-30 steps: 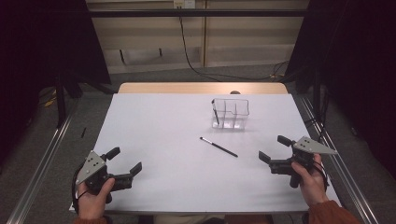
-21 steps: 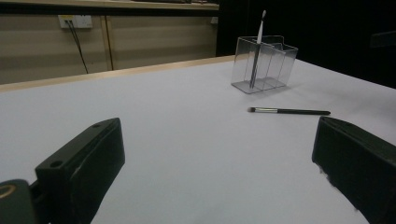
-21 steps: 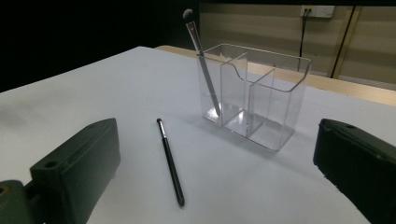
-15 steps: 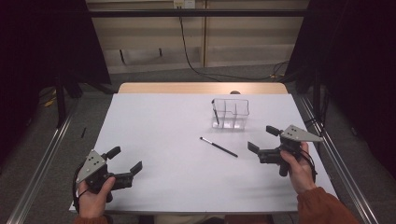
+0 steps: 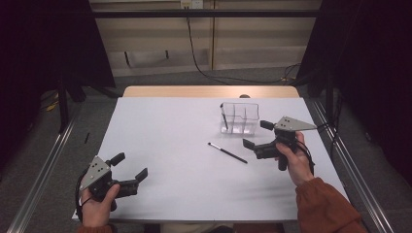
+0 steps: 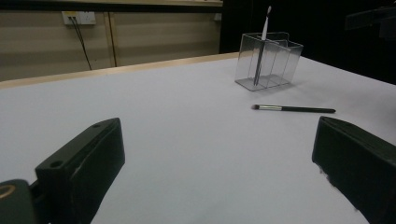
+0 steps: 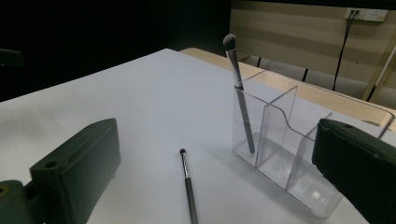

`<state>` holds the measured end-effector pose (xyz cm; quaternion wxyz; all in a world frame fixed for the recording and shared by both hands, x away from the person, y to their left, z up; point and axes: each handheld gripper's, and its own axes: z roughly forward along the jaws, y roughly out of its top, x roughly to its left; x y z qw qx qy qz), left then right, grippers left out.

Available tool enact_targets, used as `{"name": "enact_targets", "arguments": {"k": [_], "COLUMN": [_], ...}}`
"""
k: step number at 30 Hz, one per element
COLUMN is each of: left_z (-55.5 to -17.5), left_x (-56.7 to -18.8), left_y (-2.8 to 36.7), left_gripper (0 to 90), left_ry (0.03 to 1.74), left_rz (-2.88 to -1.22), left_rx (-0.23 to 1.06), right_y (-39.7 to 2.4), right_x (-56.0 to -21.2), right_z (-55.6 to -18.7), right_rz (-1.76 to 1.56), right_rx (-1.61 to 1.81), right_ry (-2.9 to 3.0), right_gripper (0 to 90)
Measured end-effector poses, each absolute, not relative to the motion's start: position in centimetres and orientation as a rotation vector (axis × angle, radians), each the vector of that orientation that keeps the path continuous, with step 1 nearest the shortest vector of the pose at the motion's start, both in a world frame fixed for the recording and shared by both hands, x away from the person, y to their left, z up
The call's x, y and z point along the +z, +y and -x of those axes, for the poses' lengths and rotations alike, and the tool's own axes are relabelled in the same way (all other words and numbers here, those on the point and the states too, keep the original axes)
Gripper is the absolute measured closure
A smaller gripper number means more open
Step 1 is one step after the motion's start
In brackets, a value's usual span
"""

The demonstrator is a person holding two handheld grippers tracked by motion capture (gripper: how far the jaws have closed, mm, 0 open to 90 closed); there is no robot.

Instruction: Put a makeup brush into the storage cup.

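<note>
A thin black makeup brush [image 5: 227,152] [image 6: 293,109] [image 7: 188,187] lies flat on the white table, right of centre. Behind it stands a clear divided holder [image 5: 239,118] [image 6: 268,60] [image 7: 289,149] with another brush [image 7: 239,88] upright in its left compartment. My right gripper [image 5: 256,135] is open, hovering just right of the lying brush and in front of the holder, nothing between its jaws. My left gripper [image 5: 129,166] rests open near the table's front left corner, far from both brushes.
The white sheet [image 5: 170,141] covers most of the table; a wooden strip [image 5: 204,91] shows at the far edge. Metal rails [image 5: 350,165] run along both sides. A cable [image 5: 194,43] hangs down the back wall.
My right gripper has moved left and forward, from the right edge toward the lying brush and the holder. The left gripper has stayed put.
</note>
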<state>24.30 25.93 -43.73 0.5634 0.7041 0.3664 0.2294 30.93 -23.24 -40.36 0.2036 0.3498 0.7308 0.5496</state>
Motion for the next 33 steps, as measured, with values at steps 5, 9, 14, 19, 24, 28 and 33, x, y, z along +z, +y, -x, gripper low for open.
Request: {"name": "enact_targets", "arguments": {"k": [5, 9, 14, 19, 24, 28, 33], "left_z": [-24.2, -24.3, -24.3, -24.3, -24.2, -24.3, -24.3], "left_x": [-43.7, -43.7, -43.7, -43.7, -43.7, -43.7, -43.7], "left_y": [26.0, 26.0, 26.2, 26.2, 26.2, 26.1, 26.1], "left_gripper": [2.5, 2.5, 2.5, 2.5, 2.5, 2.5, 2.5], "left_ry": [0.862, 0.856, 0.864, 0.859, 0.861, 0.859, 0.857], "left_rz": [-1.658, -1.662, -1.656, -1.660, -1.660, -1.662, -1.663], "left_rx": [0.544, 0.543, 0.549, 0.551, 0.548, 0.549, 0.549], "right_y": [-22.1, -21.1, -19.8, -18.8, -18.1, -18.4, -18.7], "right_x": [-40.2, -40.2, -40.3, -40.2, -40.2, -40.2, -40.1], "right_z": [-31.8, -32.4, -33.0, -33.8, -34.5, -35.0, -35.9], "right_rz": [-0.948, -0.932, -0.918, -0.915, -0.933, -0.981, -1.023], "right_rx": [1.525, 1.529, 1.498, 1.491, 1.450, 1.423, 1.341], "right_ry": [2.080, 2.102, 2.154, 2.178, 2.252, 2.285, 2.374], "right_gripper": [0.7, 1.8, 3.4, 3.4, 4.1, 6.8, 10.0]}}
